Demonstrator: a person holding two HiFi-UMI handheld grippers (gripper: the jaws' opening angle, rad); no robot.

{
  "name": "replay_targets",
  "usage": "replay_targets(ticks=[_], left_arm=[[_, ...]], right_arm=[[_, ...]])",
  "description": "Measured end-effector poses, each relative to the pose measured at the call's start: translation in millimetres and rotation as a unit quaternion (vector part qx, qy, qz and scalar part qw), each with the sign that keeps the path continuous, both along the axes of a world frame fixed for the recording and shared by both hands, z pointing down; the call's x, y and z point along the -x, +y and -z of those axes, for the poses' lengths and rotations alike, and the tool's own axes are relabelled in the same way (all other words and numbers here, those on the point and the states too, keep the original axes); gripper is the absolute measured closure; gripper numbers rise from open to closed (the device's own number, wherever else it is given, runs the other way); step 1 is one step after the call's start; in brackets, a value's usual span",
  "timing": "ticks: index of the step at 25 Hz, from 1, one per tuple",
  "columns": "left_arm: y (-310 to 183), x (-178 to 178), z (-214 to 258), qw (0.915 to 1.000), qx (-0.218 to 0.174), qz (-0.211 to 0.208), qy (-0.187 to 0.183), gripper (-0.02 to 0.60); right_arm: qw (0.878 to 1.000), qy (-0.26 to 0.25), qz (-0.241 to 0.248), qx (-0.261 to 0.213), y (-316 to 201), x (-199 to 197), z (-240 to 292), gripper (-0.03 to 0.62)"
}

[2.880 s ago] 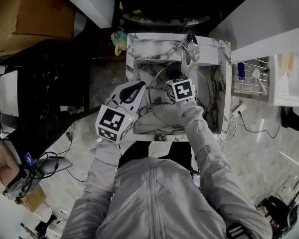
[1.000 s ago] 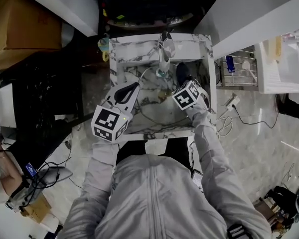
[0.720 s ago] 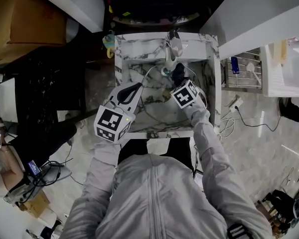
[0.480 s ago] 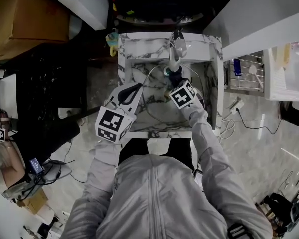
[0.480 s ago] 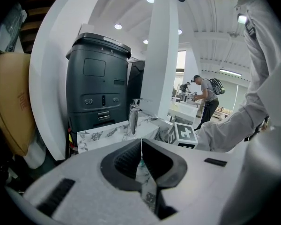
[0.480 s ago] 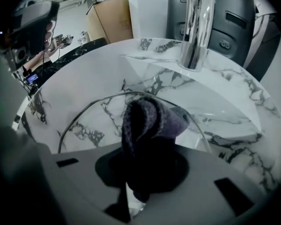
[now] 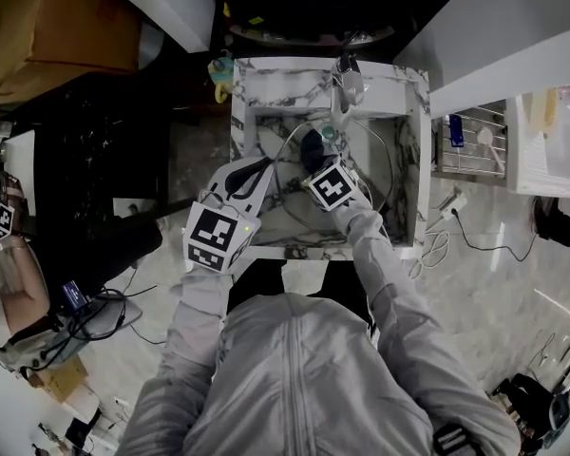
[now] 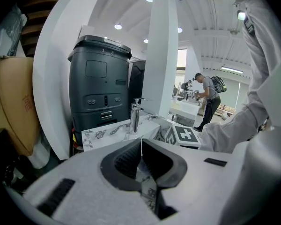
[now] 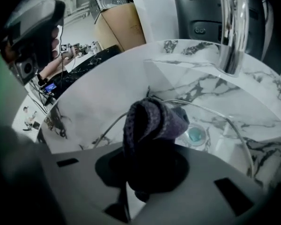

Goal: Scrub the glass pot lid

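Observation:
The glass pot lid (image 7: 287,196) stands tilted in the marble sink (image 7: 405,164), below the faucet (image 7: 345,76). My left gripper (image 7: 260,167) is shut on the lid's left rim; in the left gripper view the lid (image 8: 141,146) shows edge-on between the jaws of that gripper (image 8: 141,172). My right gripper (image 7: 315,163) is shut on a dark purple scrubbing sponge (image 7: 311,147), which rests against the lid's middle left. The right gripper view shows the sponge (image 9: 150,118) sticking out of the gripper (image 9: 145,170), with the lid's metal rim (image 9: 210,110) curving behind it.
The drain (image 9: 195,135) sits below the faucet (image 9: 232,29). A wire dish rack (image 7: 475,145) is to the sink's right, and cables (image 7: 439,240) trail on the floor. A black counter (image 7: 95,160) and a cardboard box (image 7: 57,27) are to the left. A dark grey appliance (image 8: 100,86) stands behind the sink.
My right gripper has swept the sponge from the lid's right side, near the faucet, leftward to its middle left. The left gripper has kept its hold on the rim.

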State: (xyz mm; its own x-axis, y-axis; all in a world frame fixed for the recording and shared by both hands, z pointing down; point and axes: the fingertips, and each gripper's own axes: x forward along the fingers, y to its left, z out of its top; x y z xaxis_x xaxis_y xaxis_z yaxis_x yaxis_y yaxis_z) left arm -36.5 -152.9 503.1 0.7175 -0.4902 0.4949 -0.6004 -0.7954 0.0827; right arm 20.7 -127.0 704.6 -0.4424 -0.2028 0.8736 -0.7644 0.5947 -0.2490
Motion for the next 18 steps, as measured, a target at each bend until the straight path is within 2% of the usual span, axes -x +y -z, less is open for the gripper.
replay_targets(ticks=[4,7,9,12,14,15,16,18], left_arm=[[4.5,4.7,2.2,1.0000,-0.005,0.001,-0.008,0.554],[7.8,8.6,3.4,0.9999,-0.006,0.010,-0.008,0.554],[10.5,11.0,5.1,0.9998,-0.006,0.015,-0.007,0.554],[14.7,15.6,5.3,0.9997,-0.006,0.021,-0.007,0.554],[17.2,19.0,3.6,0.9997,-0.005,0.025,-0.008,0.554],[18.3,20.4,2.9,0.9996,-0.004,0.026,-0.009,0.554],[19.3,21.5,2.4,0.9996,-0.003,0.027,-0.009,0.554],[21.0,23.0,1.7,0.9995,-0.001,0.029,-0.011,0.554]], right_arm=[[0.998,-0.050,0.026,0.022,12.3,21.4,5.6,0.528],[0.988,-0.134,0.047,0.057,25.9,45.9,18.4,0.528],[0.973,-0.209,0.043,0.092,34.0,61.7,30.3,0.528],[0.942,-0.310,0.027,0.121,37.1,78.3,53.3,0.530],[0.925,-0.357,0.027,0.132,38.4,83.7,64.3,0.530],[0.919,-0.369,0.028,0.134,38.7,84.7,67.4,0.528],[0.919,-0.368,0.029,0.134,39.0,84.0,66.9,0.530],[0.936,-0.329,0.037,0.123,39.8,77.0,55.1,0.530]])
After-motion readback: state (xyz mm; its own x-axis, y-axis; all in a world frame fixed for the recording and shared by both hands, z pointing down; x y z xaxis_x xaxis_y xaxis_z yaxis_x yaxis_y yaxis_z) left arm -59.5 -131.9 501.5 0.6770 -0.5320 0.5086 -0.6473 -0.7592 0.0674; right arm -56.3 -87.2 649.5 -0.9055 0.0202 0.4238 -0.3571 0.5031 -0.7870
